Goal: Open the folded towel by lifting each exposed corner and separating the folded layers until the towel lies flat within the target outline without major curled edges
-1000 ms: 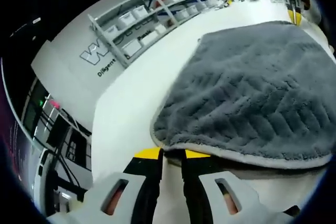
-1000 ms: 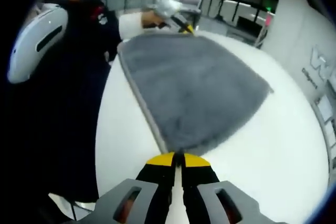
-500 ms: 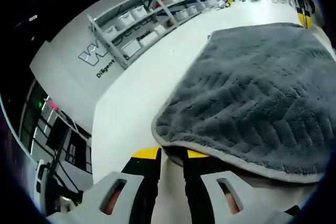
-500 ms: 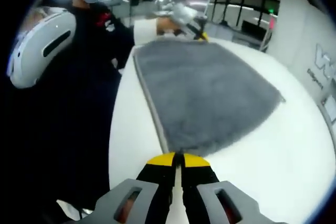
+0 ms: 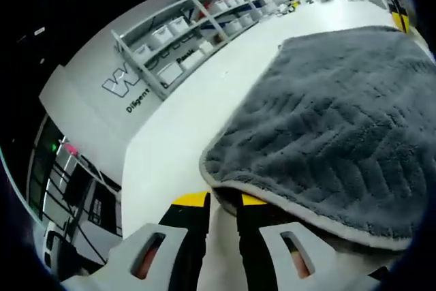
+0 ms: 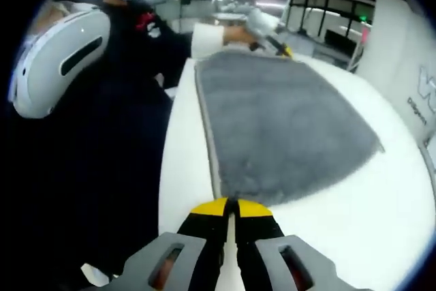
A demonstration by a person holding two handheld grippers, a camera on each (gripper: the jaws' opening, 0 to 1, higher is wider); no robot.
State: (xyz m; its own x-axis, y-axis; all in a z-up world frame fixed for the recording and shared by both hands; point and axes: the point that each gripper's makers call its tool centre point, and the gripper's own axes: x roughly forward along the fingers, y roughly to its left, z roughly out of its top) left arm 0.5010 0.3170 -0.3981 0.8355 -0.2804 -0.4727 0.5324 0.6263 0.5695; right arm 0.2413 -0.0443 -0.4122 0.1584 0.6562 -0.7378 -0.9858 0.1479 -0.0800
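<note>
Currently your left gripper (image 5: 223, 199) has its yellow-tipped jaws pinched on the near corner of the grey towel (image 5: 327, 120), held slightly off the white table (image 5: 177, 134). Your right gripper (image 6: 232, 206) is likewise clamped on the towel's opposite corner, jaws nearly together. Between them the towel spreads across the table, its pale hem running along the table edge nearest you. Beyond the far edge, white shelving (image 5: 184, 25) lines the wall. Risk: uneven tension. Pulling one corner harder could drag the towel askew or curl its hem; a shallow pinch could slip free.
</note>
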